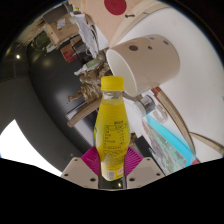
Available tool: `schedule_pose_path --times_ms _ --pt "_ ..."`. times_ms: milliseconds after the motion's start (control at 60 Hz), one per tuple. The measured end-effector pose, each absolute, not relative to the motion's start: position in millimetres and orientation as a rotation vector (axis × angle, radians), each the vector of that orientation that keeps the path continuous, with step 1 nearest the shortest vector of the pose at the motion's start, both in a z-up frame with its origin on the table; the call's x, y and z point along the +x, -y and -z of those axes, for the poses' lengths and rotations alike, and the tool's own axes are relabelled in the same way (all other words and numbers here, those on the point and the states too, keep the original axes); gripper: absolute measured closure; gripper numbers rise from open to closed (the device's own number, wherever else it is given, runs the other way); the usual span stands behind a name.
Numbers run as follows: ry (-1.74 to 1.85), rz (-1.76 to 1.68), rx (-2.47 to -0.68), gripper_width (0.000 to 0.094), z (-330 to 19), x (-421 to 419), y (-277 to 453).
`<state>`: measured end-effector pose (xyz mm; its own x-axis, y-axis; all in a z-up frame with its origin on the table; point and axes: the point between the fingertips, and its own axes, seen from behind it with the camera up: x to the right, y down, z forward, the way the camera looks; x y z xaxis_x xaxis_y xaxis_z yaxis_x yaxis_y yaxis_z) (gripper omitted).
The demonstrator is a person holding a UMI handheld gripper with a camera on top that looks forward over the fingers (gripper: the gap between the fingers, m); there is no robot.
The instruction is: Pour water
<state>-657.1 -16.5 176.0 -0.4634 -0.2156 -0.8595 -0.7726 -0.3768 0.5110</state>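
Gripper view: cup (150,62) beyond tool-held bottle (112,125)

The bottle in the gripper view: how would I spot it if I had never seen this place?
Find the white table, then the gripper low over it with its two pink-padded fingers. The bottle is clamped upright between them, just below a tilted white cup. It alone is clear plastic with a yellow cap, a yellow label and yellow liquid.
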Motion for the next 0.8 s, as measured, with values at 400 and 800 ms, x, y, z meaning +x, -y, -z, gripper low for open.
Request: schedule_pose_path --times_ms 400,800 --pt "-0.684 -1.333 -1.697 0.0664 -259 -628 22" --pt "-0.113 -0.256 -1.689 0.0661 -285 -405 -9"
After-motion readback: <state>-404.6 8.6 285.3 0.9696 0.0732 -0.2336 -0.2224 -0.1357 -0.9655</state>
